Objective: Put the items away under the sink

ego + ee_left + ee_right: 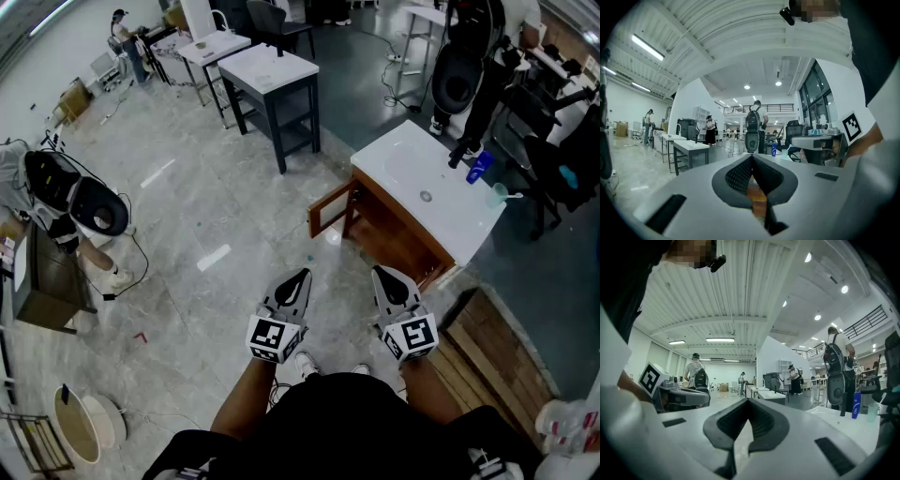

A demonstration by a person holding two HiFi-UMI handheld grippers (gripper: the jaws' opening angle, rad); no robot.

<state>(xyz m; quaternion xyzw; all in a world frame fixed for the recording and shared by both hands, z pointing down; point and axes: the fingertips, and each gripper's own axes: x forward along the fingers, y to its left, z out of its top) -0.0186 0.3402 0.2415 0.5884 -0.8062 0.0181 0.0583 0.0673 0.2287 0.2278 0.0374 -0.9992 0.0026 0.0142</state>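
Observation:
The white sink top point(412, 192) sits on a wooden cabinet ahead and to the right. Its left door point(328, 208) stands open. A blue bottle point(478, 167) and a clear cup point(498, 194) stand on the top's far right side, near a black faucet point(458, 150). My left gripper point(302, 275) and right gripper point(379, 272) are held side by side close to my body, short of the cabinet. Both are shut and hold nothing. In the right gripper view, the blue bottle point(856, 405) and cup point(872, 411) show at the right, beyond the shut gripper point(748, 401). The left gripper point(751, 157) shows its jaws meeting.
A white-topped table with dark legs point(272, 73) stands ahead on the tiled floor. A person with a black backpack point(464, 70) stands behind the sink. Another person point(70, 199) is at the left. Wooden planks point(497, 352) lie at my right.

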